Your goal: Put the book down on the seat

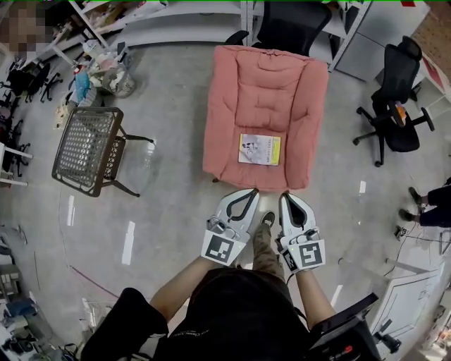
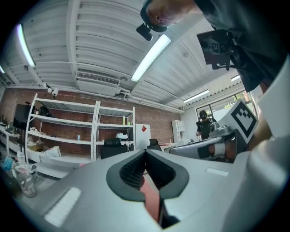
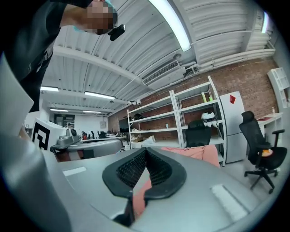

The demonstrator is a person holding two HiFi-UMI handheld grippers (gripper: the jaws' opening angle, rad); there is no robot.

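A white and yellow book (image 1: 259, 149) lies flat on the seat of the pink armchair (image 1: 224, 120), near its front edge. Both grippers hang side by side just in front of the chair, apart from the book. My left gripper (image 1: 252, 192) is shut with nothing in it, and in the left gripper view its tips (image 2: 145, 151) meet, pointing up towards the shelves. My right gripper (image 1: 285, 196) is shut and empty too; its tips (image 3: 146, 150) touch, with the armchair's pink back (image 3: 206, 153) behind them.
A brown wicker side table (image 1: 88, 149) stands on the floor to the left. A black office chair (image 1: 394, 106) is at the right, another (image 1: 290, 25) behind the armchair. White shelving (image 1: 176, 21) and clutter line the far side. A person's feet (image 1: 416, 204) show at the right edge.
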